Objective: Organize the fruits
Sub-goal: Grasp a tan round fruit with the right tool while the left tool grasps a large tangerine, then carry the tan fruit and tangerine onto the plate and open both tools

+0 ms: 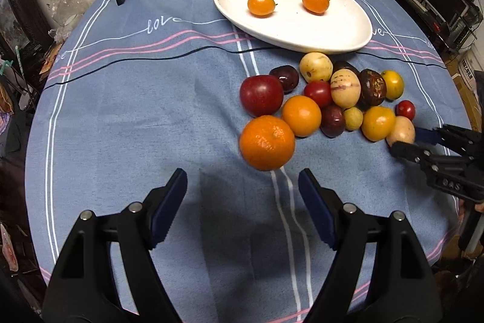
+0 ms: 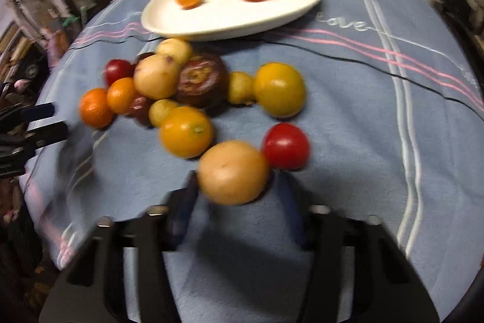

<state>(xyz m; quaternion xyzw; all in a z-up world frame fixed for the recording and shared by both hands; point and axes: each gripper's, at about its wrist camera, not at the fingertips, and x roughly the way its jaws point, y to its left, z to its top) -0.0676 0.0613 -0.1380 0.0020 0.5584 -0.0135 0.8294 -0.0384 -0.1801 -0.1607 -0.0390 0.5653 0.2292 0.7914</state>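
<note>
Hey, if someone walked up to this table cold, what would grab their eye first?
Probably the bright heap of fruit on the blue tablecloth, with a big orange at its near edge. Behind it, a white oval plate already holds four small fruits. At the heap's right end, the right gripper brackets a pale peach-coloured fruit.

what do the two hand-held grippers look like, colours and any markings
Both are black plastic clamps with two angled fingers and silver pivot pins. The left hand-held gripper has dark blue pads with serrated lower edges. The right hand-held gripper has the same blue pads, small silver rivets along its fingers, and raised lettering on its body that is too small to read. No cables or sleeves are visible.
</note>
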